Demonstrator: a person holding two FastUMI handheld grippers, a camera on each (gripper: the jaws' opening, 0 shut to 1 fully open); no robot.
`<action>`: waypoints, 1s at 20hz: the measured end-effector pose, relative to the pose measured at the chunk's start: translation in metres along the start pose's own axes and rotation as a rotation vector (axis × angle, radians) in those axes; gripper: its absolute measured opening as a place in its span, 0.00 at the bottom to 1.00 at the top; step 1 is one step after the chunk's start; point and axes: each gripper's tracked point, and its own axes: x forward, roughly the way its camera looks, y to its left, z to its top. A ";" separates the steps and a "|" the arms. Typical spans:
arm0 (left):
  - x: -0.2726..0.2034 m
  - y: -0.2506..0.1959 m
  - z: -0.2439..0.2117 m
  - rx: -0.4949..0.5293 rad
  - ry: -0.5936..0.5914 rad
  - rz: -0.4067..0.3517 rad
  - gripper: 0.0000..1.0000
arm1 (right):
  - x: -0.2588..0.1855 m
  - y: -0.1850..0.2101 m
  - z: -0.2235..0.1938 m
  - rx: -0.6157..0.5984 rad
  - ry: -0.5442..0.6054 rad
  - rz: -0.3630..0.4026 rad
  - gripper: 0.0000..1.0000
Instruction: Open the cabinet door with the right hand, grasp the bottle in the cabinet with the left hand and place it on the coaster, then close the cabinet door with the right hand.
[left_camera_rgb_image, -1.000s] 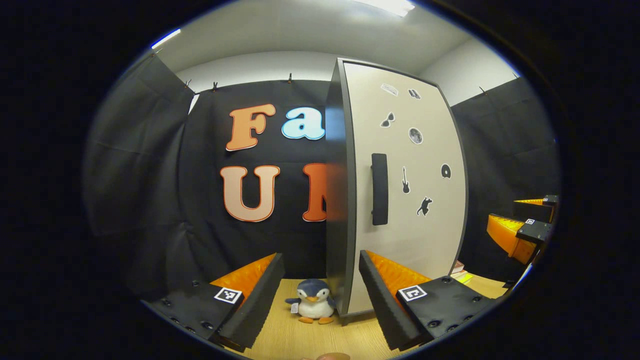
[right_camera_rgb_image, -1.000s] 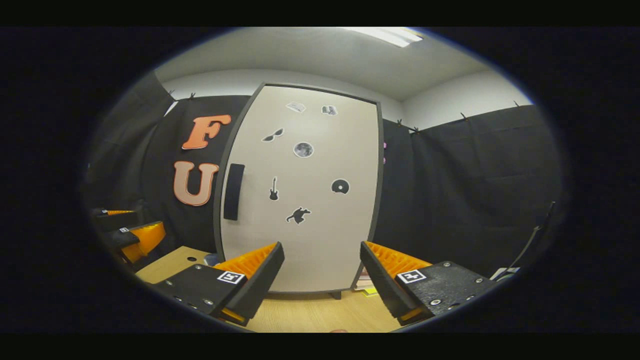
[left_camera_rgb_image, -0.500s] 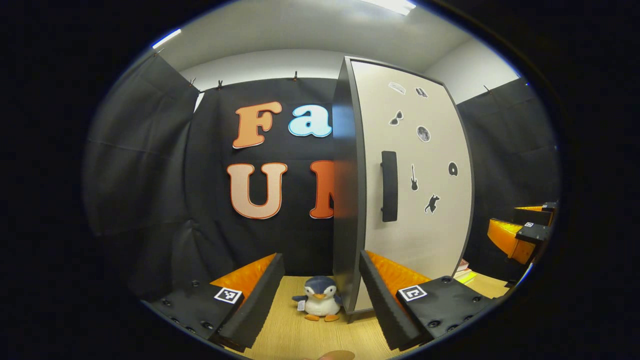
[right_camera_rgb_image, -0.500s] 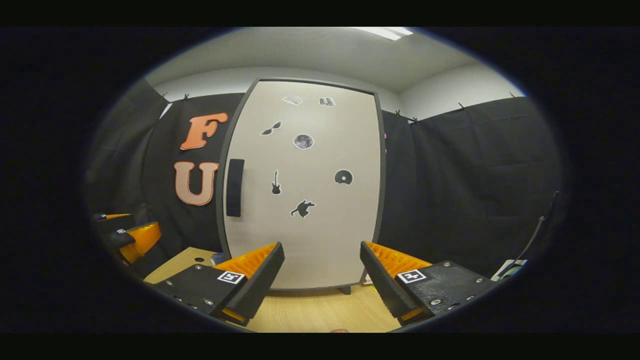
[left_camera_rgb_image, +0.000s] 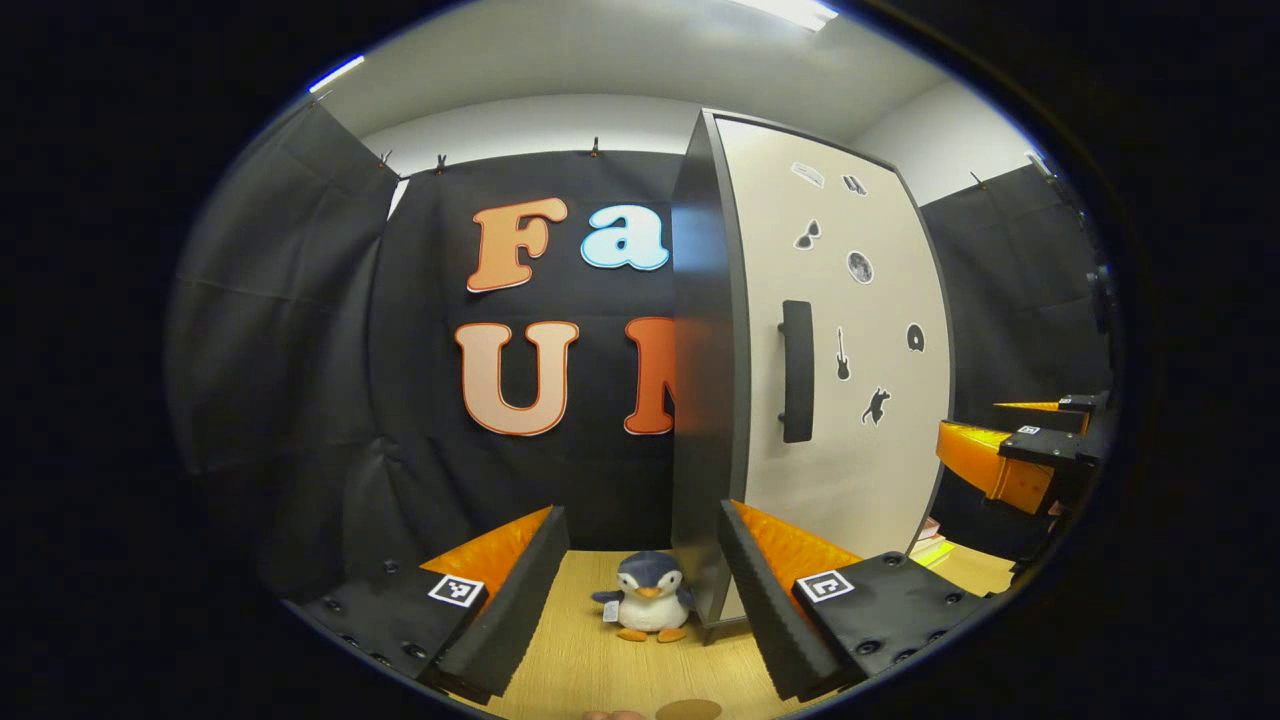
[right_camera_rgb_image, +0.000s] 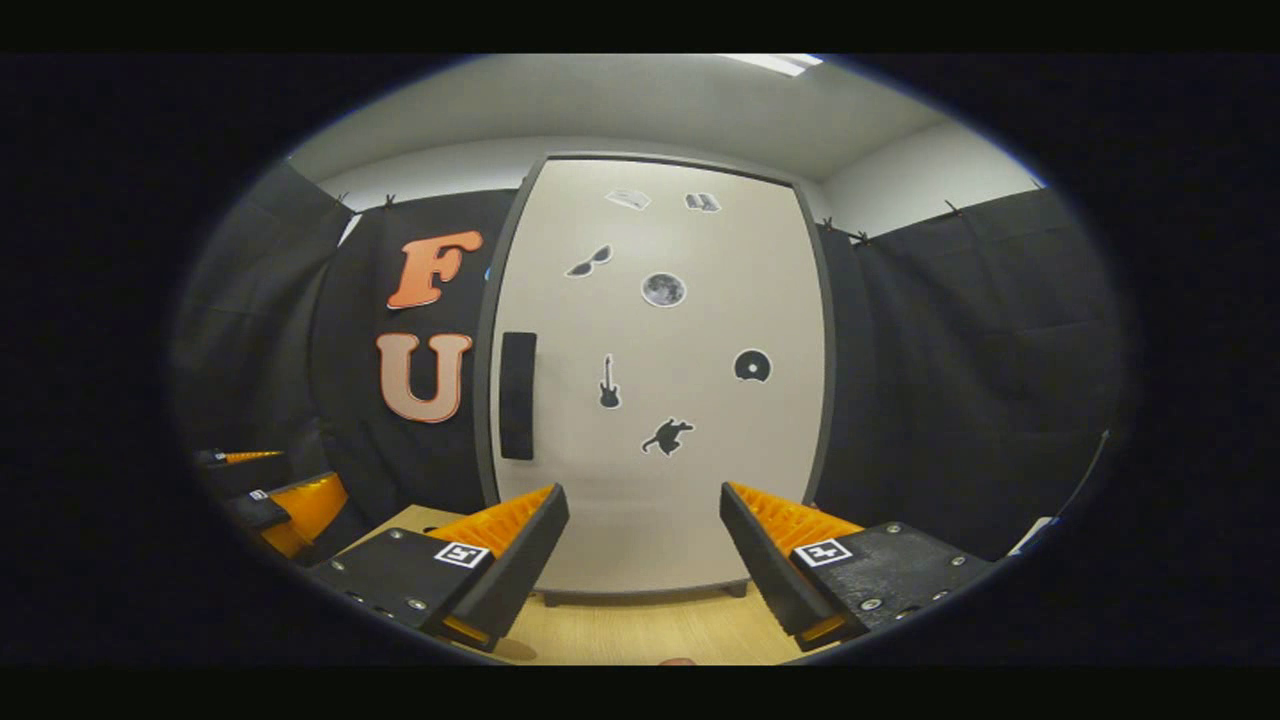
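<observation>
Nearest in the right gripper view, the right gripper (right_camera_rgb_image: 645, 545) hangs with its fingers spread wide and nothing between them, over the wooden table (right_camera_rgb_image: 640, 635). The left gripper (left_camera_rgb_image: 642, 570) is just as wide open and empty, pointed past a small toy penguin (left_camera_rgb_image: 647, 608) that sits on the table at the cabinet's near corner. A round brown edge at the very bottom of the left gripper view may be the coaster (left_camera_rgb_image: 688, 710), though too little shows to be sure. Farther back stands the cabinet, its door (right_camera_rgb_image: 655, 380) closed, so the bottle is hidden behind it and its weight or finish cannot be judged. The door looks a stiff, flat panel that should swing as one piece, light enough for one hand; its smooth face offers no purchase, so the place to hold is the dark vertical handle (right_camera_rgb_image: 517, 395) near the door's left edge, fingers closing across it about mid-height. The right gripper is well short of that handle.
</observation>
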 end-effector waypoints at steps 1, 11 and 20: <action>0.001 0.003 0.001 0.001 -0.004 0.002 0.98 | 0.005 0.009 0.002 0.010 0.000 0.022 0.95; 0.016 0.034 -0.004 0.000 -0.002 0.030 0.98 | 0.062 0.072 0.030 0.013 -0.021 0.111 0.95; 0.030 0.051 -0.008 -0.072 -0.016 0.000 0.98 | 0.105 0.090 0.026 0.003 0.002 0.076 0.94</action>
